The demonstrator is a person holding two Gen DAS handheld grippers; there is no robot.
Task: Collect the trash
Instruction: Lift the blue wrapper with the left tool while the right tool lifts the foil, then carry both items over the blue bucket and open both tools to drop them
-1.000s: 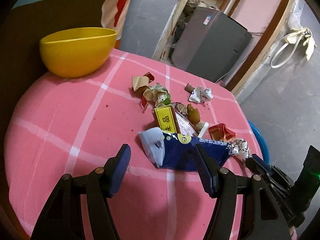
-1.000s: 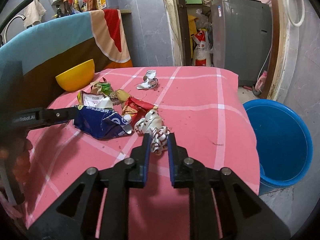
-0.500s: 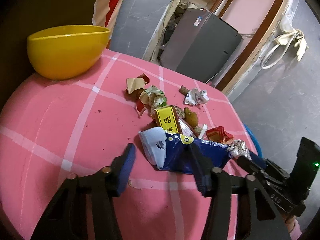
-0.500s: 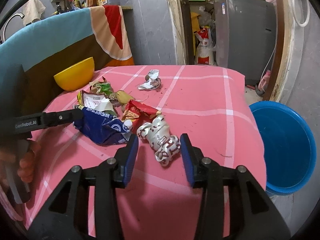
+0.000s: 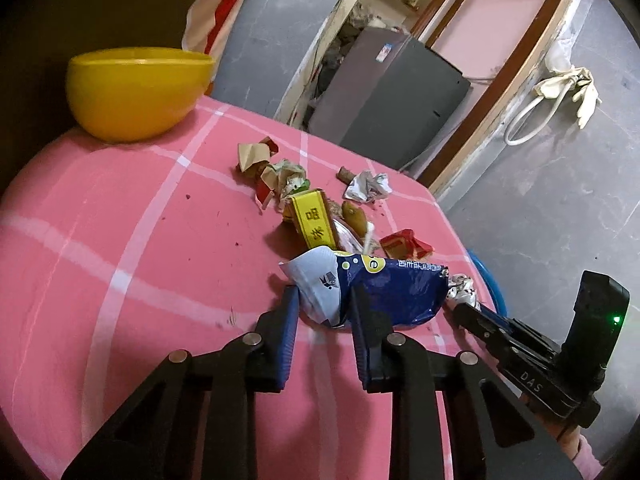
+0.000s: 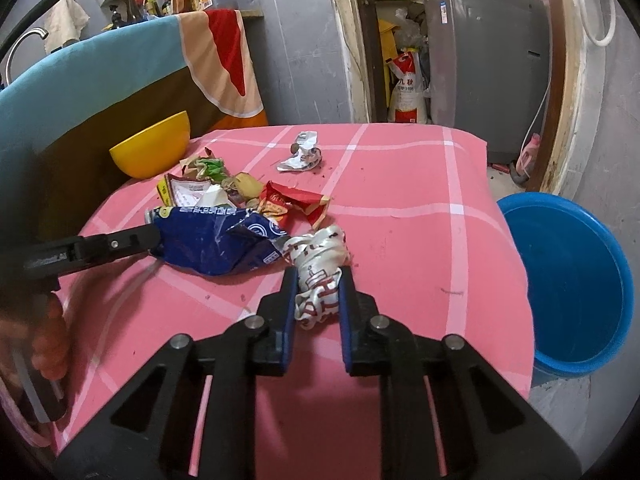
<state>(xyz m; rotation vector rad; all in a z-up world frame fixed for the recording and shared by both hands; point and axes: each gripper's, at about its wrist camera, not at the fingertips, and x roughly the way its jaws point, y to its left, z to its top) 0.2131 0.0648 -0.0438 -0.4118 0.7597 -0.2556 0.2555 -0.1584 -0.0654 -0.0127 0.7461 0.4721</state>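
While the left gripper [image 5: 325, 306] pinches the pale end of the blue snack bag [image 5: 384, 288] between its two fingers, the right gripper [image 6: 318, 288] is clamped on a crumpled white-and-red wrapper [image 6: 318, 268], its pads pressed against both sides. Both pieces of trash rest on the pink checked tablecloth [image 6: 400, 208], and the wrapper touches the bag's torn end. Just beyond the bag lies the remaining litter: a yellow carton [image 5: 314, 226], a red wrapper [image 6: 294, 204], a brown scrap [image 5: 252, 154] and some greenish crumpled paper [image 6: 208, 166]. Farther from the bag, a silver wrapper [image 6: 302, 154] sits alone. A yellow bowl [image 6: 150, 152] stands at the far left edge of the cloth, well apart from the bag. On the floor, past the cloth's right edge, stands a blue bucket [image 6: 568, 284].
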